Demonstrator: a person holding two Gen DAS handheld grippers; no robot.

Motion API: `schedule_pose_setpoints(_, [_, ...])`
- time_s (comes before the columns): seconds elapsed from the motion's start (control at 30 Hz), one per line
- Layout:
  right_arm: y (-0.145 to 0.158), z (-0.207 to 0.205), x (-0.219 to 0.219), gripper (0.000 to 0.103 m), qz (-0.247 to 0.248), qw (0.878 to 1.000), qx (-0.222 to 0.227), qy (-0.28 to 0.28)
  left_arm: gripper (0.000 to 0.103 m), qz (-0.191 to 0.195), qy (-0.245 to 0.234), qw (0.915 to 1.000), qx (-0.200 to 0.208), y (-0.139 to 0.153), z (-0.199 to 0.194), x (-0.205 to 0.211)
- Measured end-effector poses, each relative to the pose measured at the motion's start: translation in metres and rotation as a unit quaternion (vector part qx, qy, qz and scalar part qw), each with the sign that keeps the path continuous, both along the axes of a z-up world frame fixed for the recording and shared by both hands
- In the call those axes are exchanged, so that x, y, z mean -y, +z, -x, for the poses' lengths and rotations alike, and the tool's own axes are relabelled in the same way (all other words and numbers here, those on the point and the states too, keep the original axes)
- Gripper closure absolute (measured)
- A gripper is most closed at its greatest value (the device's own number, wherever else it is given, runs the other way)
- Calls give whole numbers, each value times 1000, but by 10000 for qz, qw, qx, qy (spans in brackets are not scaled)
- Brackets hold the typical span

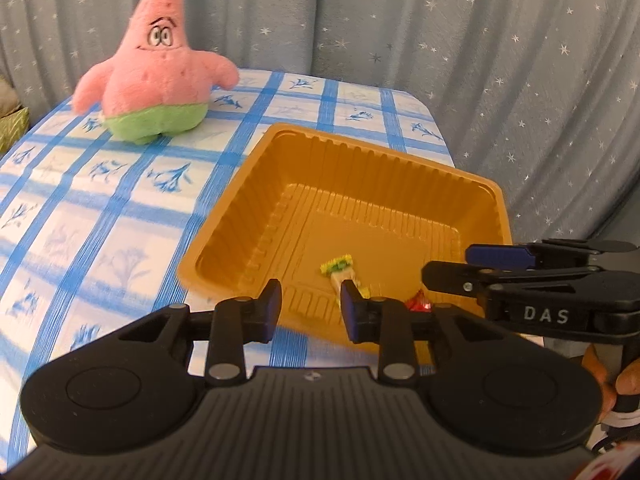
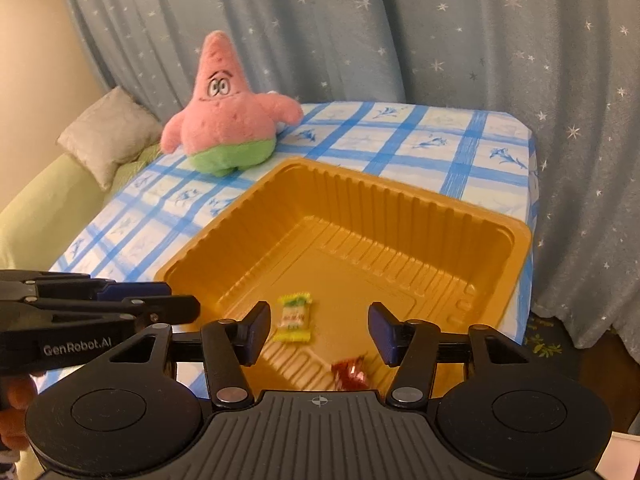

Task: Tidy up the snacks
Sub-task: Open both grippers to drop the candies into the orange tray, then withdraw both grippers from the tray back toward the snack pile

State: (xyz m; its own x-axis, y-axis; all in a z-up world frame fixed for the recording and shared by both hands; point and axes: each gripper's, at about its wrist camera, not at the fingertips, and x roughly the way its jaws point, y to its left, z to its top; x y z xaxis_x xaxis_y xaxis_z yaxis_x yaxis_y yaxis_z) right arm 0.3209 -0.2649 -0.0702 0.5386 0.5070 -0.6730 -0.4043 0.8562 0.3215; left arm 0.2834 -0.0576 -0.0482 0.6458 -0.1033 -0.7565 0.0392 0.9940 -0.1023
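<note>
On the black plastic side of my right gripper (image 1: 496, 264), seen from my left wrist, white capital letters read "DAS". On the black plastic side of my left gripper (image 2: 160, 300), seen from my right wrist, white lettering reads "GenRobot.AI". The small yellow-and-white wrapped candy (image 2: 294, 317) in the orange ribbed plastic tray (image 2: 400, 216) carries red print, too small for me to read.

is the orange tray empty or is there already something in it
Not empty. The orange tray holds two wrapped sweets on its floor: a yellow-green one and a red one. The rest is bare.
</note>
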Motion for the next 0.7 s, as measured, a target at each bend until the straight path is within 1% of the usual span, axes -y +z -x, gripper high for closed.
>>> schedule_pose_setpoints(0.07, [1,11,5,46,-29,10000,-19,16,70,20,87,10000,-2,3,14,0])
schedule_pose_setpoints(0.27, [10,40,24,42,-180,9998,-37,49,70,121,371,9992,-8,13,54,2])
schedule_pose_setpoints(0.47, [19,67,40,40,-312,9991,-63,268,69,114,619,9980,11,20,95,10])
schedule_pose_setpoints(0.7, [21,97,48,39,-305,9976,-67,612,69,12,904,9959,24,24,138,20])
